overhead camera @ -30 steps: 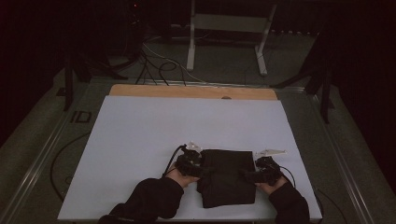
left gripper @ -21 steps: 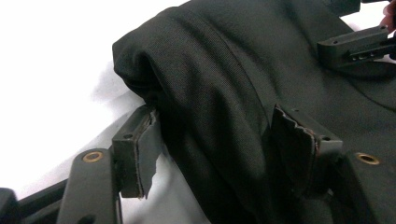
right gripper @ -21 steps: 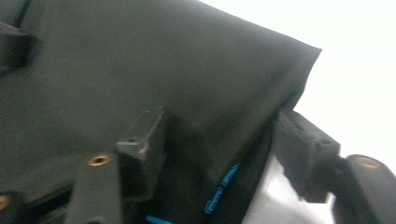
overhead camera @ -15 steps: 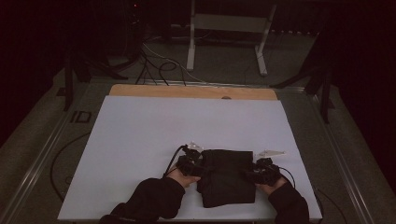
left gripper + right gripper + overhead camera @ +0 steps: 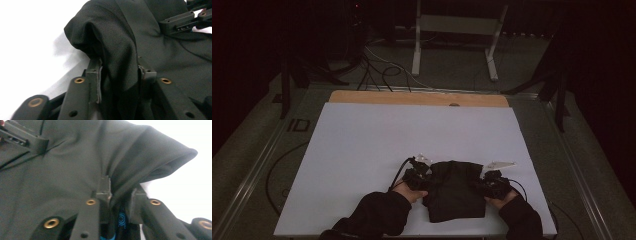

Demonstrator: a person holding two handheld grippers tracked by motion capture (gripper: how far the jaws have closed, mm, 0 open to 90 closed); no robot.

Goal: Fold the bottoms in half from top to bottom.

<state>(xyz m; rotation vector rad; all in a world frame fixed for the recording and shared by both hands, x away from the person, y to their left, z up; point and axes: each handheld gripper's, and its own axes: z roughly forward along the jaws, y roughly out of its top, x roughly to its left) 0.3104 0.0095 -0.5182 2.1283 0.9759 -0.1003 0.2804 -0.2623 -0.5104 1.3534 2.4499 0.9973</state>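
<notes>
We have a folded black woven-fabric garment [image 5: 455, 192] lying near the front edge of the white table sheet [image 5: 412, 135], between our two hands. Our left gripper [image 5: 423, 181] sits at the garment's left edge and our right gripper [image 5: 482, 186] at its right edge. Both sets of jaws have just been closing, each with cloth between them. In the left gripper view a raised ridge of the black fabric [image 5: 117, 55] is bunched between the jaws, the pads pressing into it from both sides. In the right gripper view the jaws likewise pinch a fold of the same cloth [image 5: 140, 157], which puffs up above them.

We judge the step in hand to be taking hold of the garment at its two side edges, and both grips look made. The next move, as we read it, calls for lifting both edges together, level with each other, so the cloth comes off the sheet evenly; an uneven pull could drag a fold out of either pinch.
</notes>
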